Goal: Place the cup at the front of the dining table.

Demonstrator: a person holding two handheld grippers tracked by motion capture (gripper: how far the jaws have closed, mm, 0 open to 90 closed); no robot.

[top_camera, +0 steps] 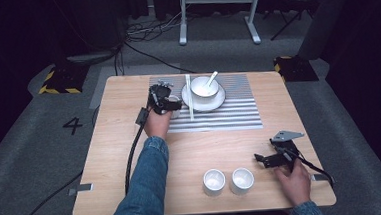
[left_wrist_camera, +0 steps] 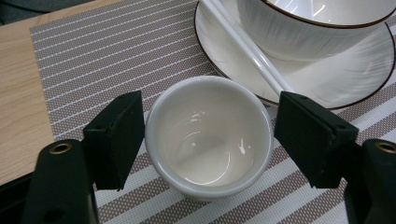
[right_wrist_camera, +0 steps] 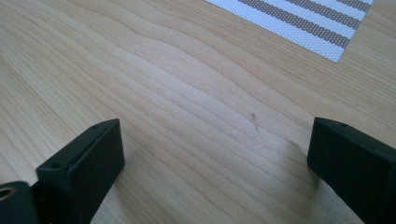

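left gripper (left_wrist_camera: 208, 140) fingers spread around white cup (left_wrist_camera: 208, 135) — not clamped, right gripper (right_wrist_camera: 215, 168) fingers wide, empty, floor marked "4" (top_camera: 72, 125)

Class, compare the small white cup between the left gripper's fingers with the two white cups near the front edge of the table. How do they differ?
The small white cup stands on the striped placemat, beside the plate; the two front cups stand on bare wood. The small white cup sits between the open left gripper fingers; the front cups are side by side, apart from the right gripper. All are white, upright and look empty.
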